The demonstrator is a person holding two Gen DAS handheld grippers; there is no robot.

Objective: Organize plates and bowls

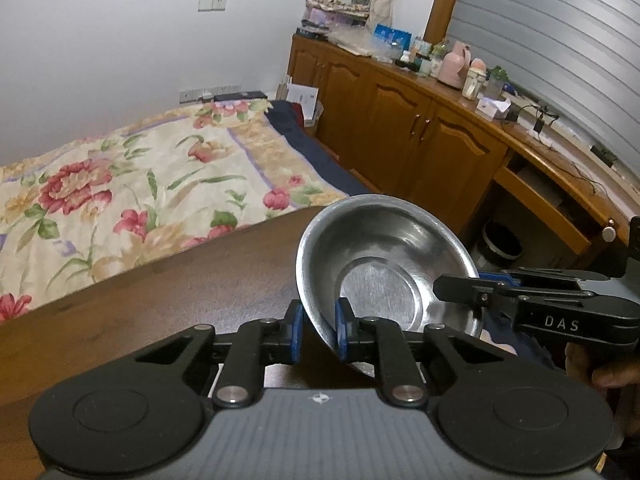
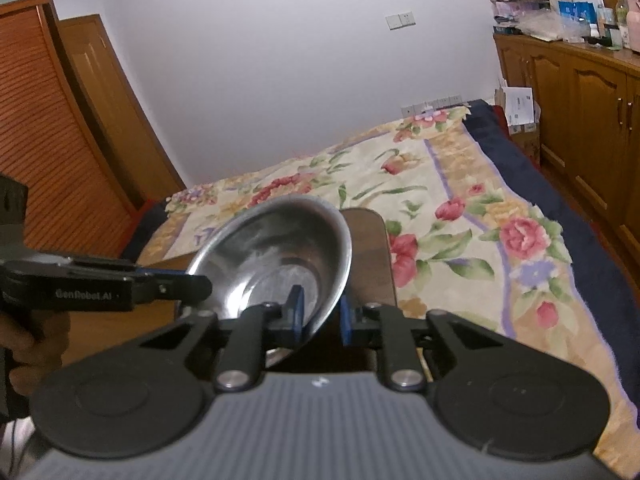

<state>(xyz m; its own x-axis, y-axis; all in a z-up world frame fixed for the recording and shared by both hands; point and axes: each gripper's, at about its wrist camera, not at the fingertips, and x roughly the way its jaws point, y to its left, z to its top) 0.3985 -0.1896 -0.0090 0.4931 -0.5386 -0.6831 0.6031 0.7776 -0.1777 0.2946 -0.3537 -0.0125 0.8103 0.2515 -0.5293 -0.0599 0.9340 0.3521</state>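
A shiny steel bowl (image 1: 384, 264) is held tilted in the air over the edge of a dark wooden table (image 1: 160, 300). My left gripper (image 1: 319, 330) is shut on its near rim, with one blue pad inside and one outside. The same bowl shows in the right wrist view (image 2: 276, 252), where my right gripper (image 2: 322, 312) is shut on the opposite rim. The right gripper comes in from the right in the left wrist view (image 1: 456, 288). The left gripper comes in from the left in the right wrist view (image 2: 196, 280). No plates are in view.
A bed with a floral cover (image 1: 132, 184) lies beyond the table. Wooden cabinets (image 1: 400, 128) with bottles and clutter on top line the right wall. A wardrobe with slatted doors (image 2: 52, 148) stands at the left. A dark bin (image 1: 500, 244) sits under the desk.
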